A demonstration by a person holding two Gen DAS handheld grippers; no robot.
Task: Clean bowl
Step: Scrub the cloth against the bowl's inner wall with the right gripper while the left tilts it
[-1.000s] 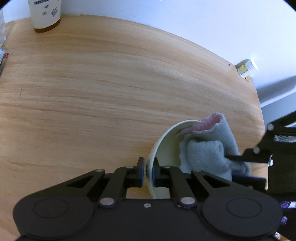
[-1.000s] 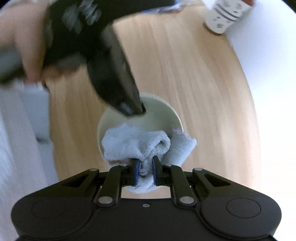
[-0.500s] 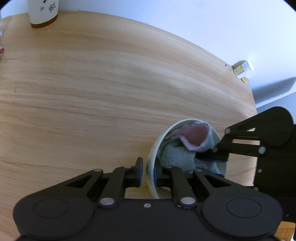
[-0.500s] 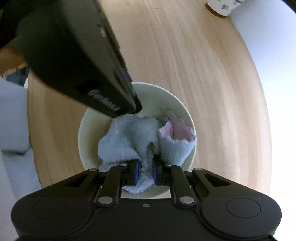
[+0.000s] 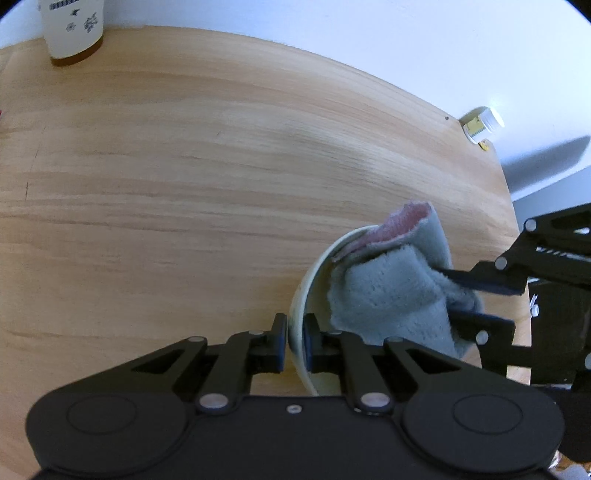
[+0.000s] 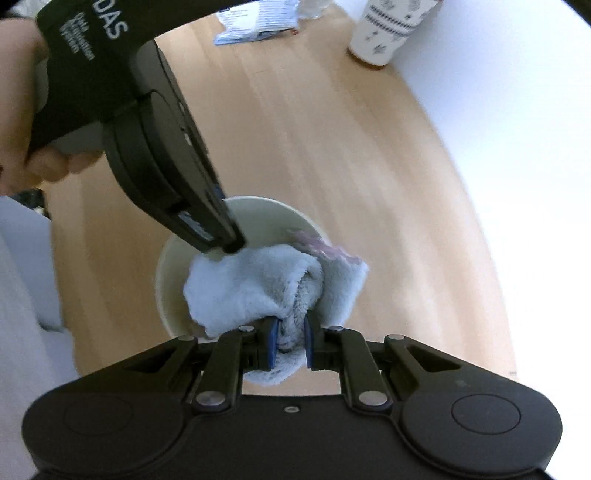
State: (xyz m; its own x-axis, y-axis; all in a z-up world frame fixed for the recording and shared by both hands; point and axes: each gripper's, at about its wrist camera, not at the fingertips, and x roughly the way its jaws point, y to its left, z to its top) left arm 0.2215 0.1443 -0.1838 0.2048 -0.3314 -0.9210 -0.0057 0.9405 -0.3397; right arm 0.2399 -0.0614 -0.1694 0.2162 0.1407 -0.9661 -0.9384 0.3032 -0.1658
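A pale cream bowl (image 5: 308, 275) stands on the wooden table (image 5: 184, 184). My left gripper (image 5: 294, 341) is shut on the bowl's near rim, one finger inside and one outside. A light blue cloth with a pink side (image 5: 391, 295) fills the bowl. My right gripper (image 6: 290, 345) is shut on the cloth (image 6: 255, 288) and presses it into the bowl (image 6: 266, 218). The right gripper also shows in the left wrist view (image 5: 476, 299), coming in from the right. The left gripper (image 6: 225, 245) reaches to the bowl's rim in the right wrist view.
A white patterned cup (image 5: 70, 29) stands at the far left of the table; it also shows in the right wrist view (image 6: 388, 29). A small white-capped bottle (image 5: 482, 123) lies at the far right edge. A blue-and-white packet (image 6: 258, 20) lies at the back.
The cloth has moved inside the bowl: it was bunched low with the pink side up, and now it stands higher against the far rim. The left gripper has kept its hold on the rim.
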